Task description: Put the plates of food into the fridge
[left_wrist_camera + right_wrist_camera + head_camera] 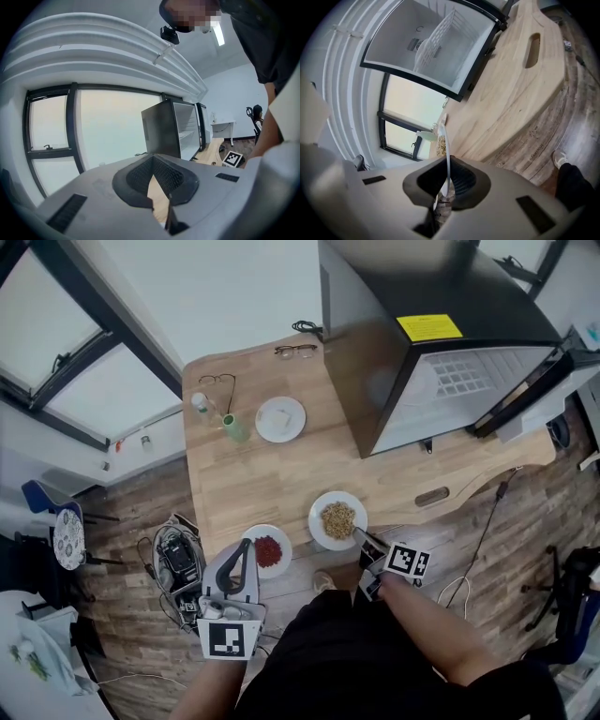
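Note:
Near the table's front edge a white plate of brown grains [337, 519] lies on the wooden table [253, 474]. My right gripper [360, 535] is shut on its near rim. In the right gripper view that plate [446, 140] shows edge-on as a thin white line, pinched between the pads of the right gripper [447, 180]. A plate of red food [269, 551] sits at the front left. My left gripper [246, 547] is beside its left rim, fingertips together, nothing seen between them. In the left gripper view the left gripper [153, 159] shows only a wedge of table. A third white plate [280, 419] lies further back.
The black fridge [422, 343] stands on the table's right, its door [525, 390] swung open and white shelves [436, 42] showing. A green bottle [234, 427], a small bottle [200, 404] and two pairs of glasses [217, 381] lie at the back. Bags and cables [178, 563] clutter the floor to the left.

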